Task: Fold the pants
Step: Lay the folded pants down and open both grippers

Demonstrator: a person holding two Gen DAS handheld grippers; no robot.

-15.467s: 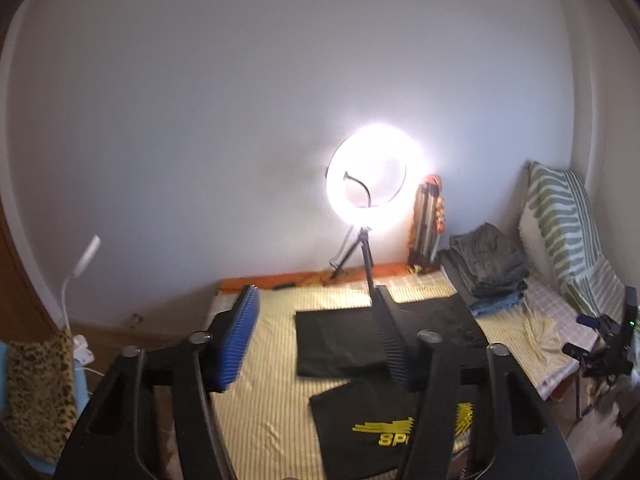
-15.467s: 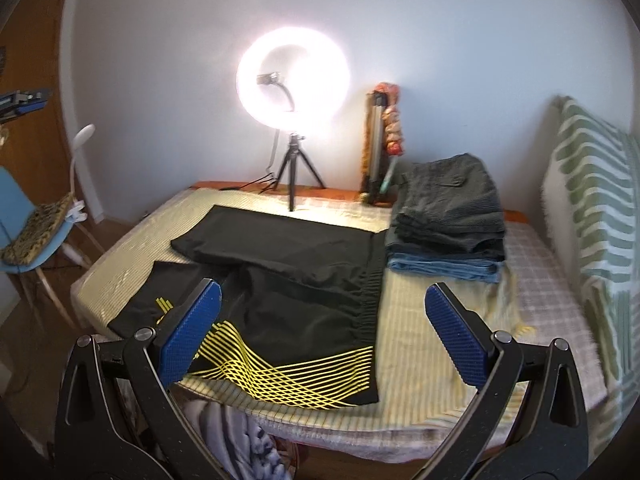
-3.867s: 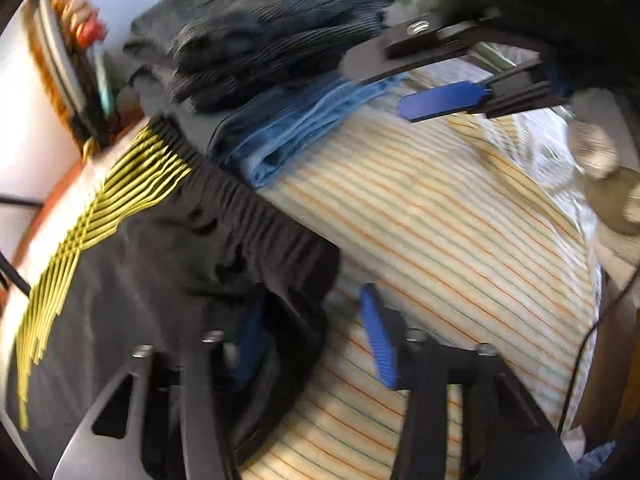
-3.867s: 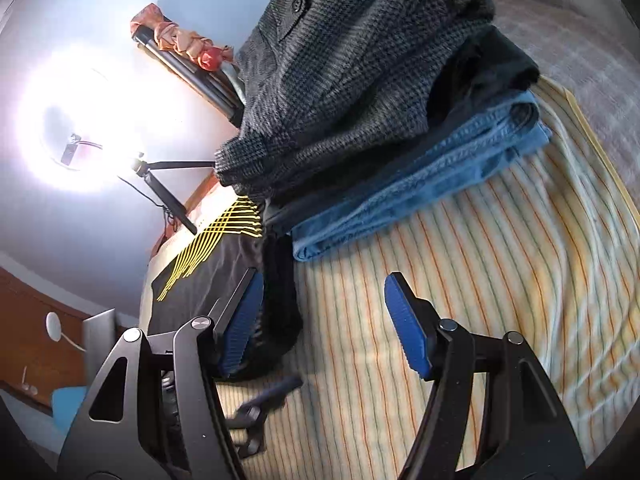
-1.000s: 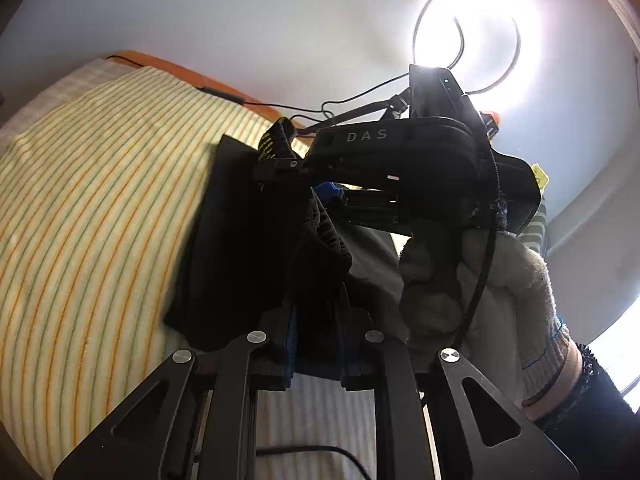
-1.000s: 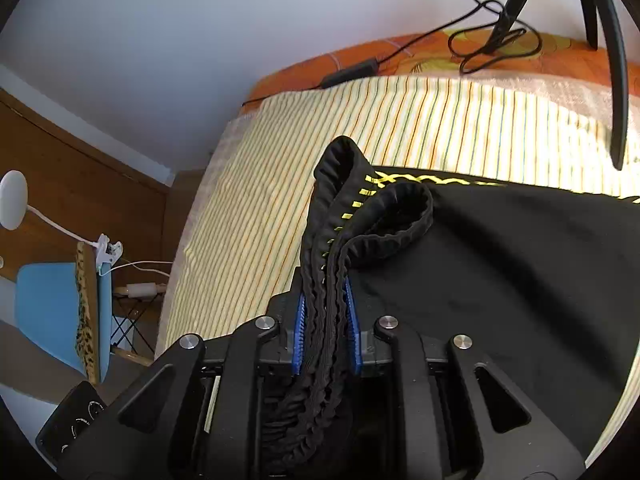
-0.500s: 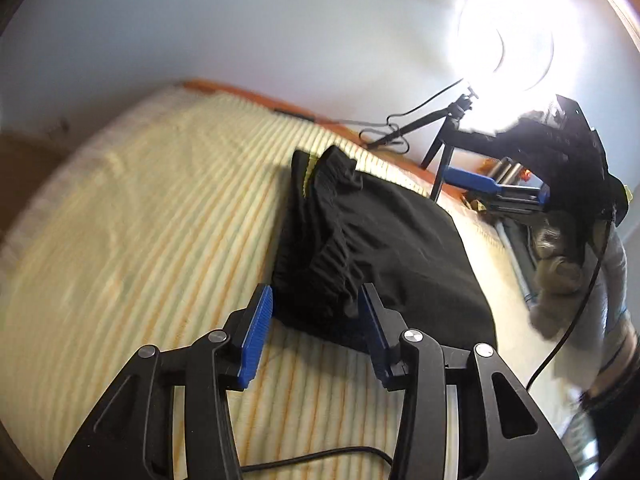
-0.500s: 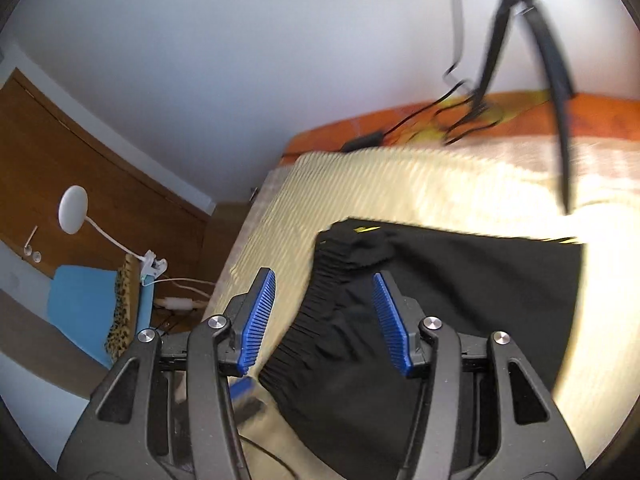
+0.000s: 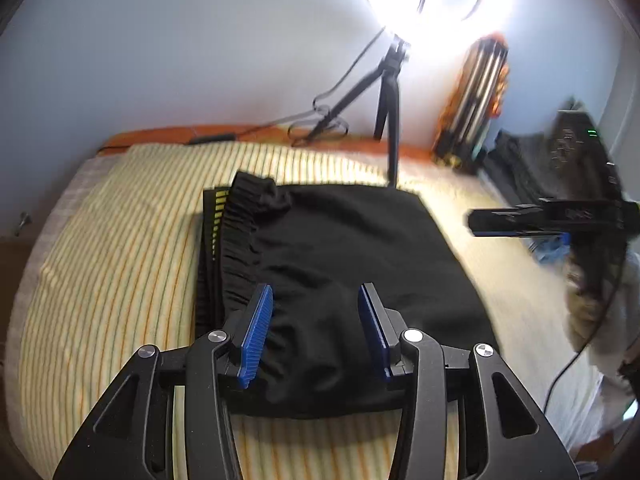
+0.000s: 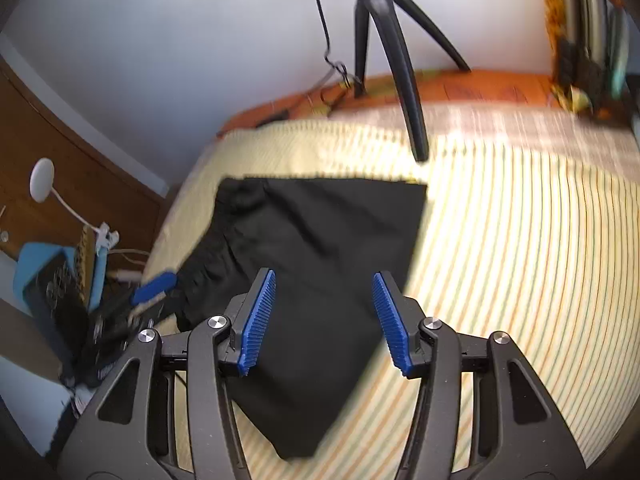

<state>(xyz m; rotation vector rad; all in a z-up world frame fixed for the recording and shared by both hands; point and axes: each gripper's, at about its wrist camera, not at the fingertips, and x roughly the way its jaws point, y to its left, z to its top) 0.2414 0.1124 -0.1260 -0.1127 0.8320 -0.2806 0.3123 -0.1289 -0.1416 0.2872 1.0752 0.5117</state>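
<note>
The black pants [image 9: 340,248] lie folded on the striped bed sheet [image 9: 120,260], with the gathered waistband [image 9: 240,232] and a few yellow stripes on the left side. My left gripper [image 9: 316,332] hovers open over the near edge of the pants, nothing between its blue pads. A gloved hand holds my right gripper [image 9: 480,222] off to the right, clear of the cloth. In the right wrist view my right gripper [image 10: 324,320] is open above the pants [image 10: 320,240], which lie flat below it. The left gripper [image 10: 156,294] shows at the lower left of that view.
A ring light tripod [image 9: 390,92] stands on the bed behind the pants, its cable trailing along the orange edge. Folded clothes [image 9: 532,160] are stacked at the far right. A blue chair [image 10: 36,276] and a white lamp [image 10: 42,184] sit beyond the bed's left side.
Both grippers let go of the waistband and opened. They drew back from the pants, the right one swinging away to the right. The pants now rest folded on the sheet.
</note>
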